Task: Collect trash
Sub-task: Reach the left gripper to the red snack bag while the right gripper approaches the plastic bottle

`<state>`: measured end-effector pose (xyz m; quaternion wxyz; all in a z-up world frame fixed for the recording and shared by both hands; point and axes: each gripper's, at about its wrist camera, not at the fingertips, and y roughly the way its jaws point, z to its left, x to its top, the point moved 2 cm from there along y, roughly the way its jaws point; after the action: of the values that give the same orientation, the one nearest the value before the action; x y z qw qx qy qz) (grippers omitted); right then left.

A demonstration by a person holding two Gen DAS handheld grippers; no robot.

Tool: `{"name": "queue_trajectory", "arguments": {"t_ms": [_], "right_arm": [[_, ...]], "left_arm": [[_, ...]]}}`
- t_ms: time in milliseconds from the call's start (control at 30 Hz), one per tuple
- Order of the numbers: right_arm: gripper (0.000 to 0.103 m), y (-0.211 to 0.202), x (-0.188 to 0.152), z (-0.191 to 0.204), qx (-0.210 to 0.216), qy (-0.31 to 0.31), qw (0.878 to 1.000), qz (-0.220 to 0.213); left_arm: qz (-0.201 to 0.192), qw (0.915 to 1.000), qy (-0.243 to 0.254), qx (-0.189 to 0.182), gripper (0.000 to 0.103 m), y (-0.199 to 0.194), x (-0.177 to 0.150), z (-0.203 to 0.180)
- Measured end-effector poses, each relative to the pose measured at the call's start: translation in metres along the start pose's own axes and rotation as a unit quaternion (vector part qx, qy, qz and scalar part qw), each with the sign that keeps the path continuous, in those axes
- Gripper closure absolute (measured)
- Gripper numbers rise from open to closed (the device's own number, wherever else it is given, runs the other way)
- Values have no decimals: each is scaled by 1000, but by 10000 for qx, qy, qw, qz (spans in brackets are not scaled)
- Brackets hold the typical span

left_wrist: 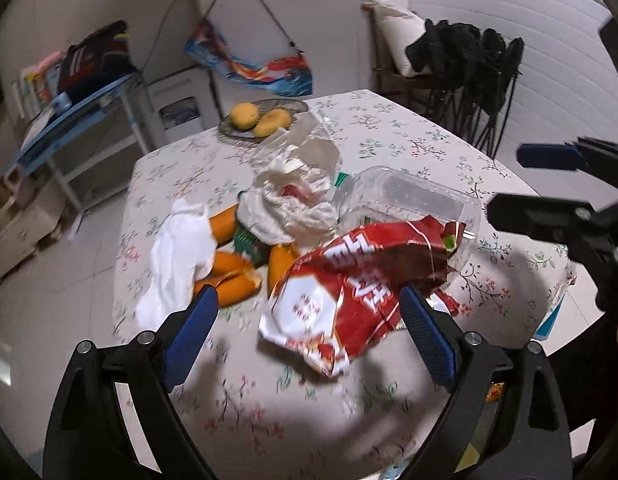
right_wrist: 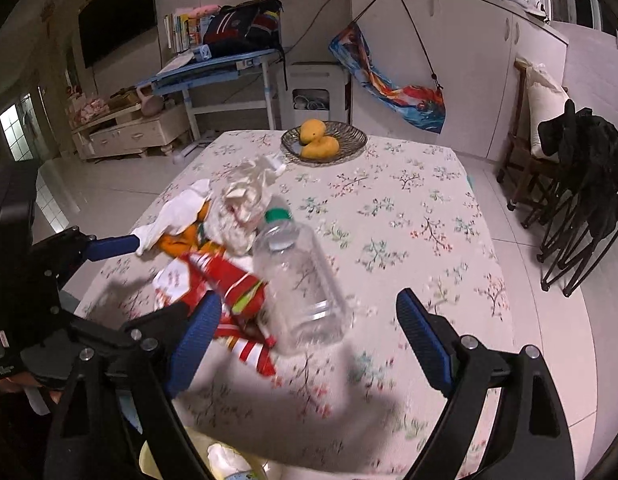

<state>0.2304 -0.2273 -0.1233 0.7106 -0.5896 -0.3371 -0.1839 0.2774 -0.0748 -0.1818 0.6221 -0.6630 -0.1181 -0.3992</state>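
The bench (right_wrist: 409,216) is filling both views, draped in a flowered cloth, and the trash is lying heaped toward its left side in the right wrist view. The left gripper (left_wrist: 309,320) is hanging over the near end of the heap with its jaws spread wide, gripping nothing; the red snack bag (left_wrist: 349,296) is sitting between the two blue pads, though whether the right pad is brushing it is hard to tell. The right gripper (right_wrist: 309,328) is standing released as well, jaws wide and empty, with the base of the clear plastic bottle (right_wrist: 297,276) lying in the gap between them, not pinched.

Counting now: one bottle, on its side, green cap pointing away toward the far edge. One red snack bag, crumpled, lying against the bottle's left flank. One crumpled clear-and-white plastic bag (left_wrist: 293,196) is sitting behind the snack bag. One white tissue (left_wrist: 177,256) is lying on the left of the pile. Orange peel pieces (left_wrist: 229,276), several, too tangled to count surely, are showing between tissue and bag. At the far end, one wire basket (right_wrist: 325,142) is holding two yellow mangoes (right_wrist: 313,130), well apart from the trash.
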Motion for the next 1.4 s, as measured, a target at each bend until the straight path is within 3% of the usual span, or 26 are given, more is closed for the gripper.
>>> {"name": "queue_trajectory", "arguments": {"t_ms": [433, 833, 1400], "right_arm": [[14, 18, 11, 3, 113, 19, 9999, 101], [14, 32, 19, 8, 80, -106, 9998, 144], [14, 40, 25, 15, -182, -358, 9990, 174]], "left_arm": [[67, 9984, 450, -325, 15, 20, 3, -24], [16, 9985, 148, -535, 14, 29, 14, -10], [81, 9947, 418, -931, 14, 27, 15, -22]]}}
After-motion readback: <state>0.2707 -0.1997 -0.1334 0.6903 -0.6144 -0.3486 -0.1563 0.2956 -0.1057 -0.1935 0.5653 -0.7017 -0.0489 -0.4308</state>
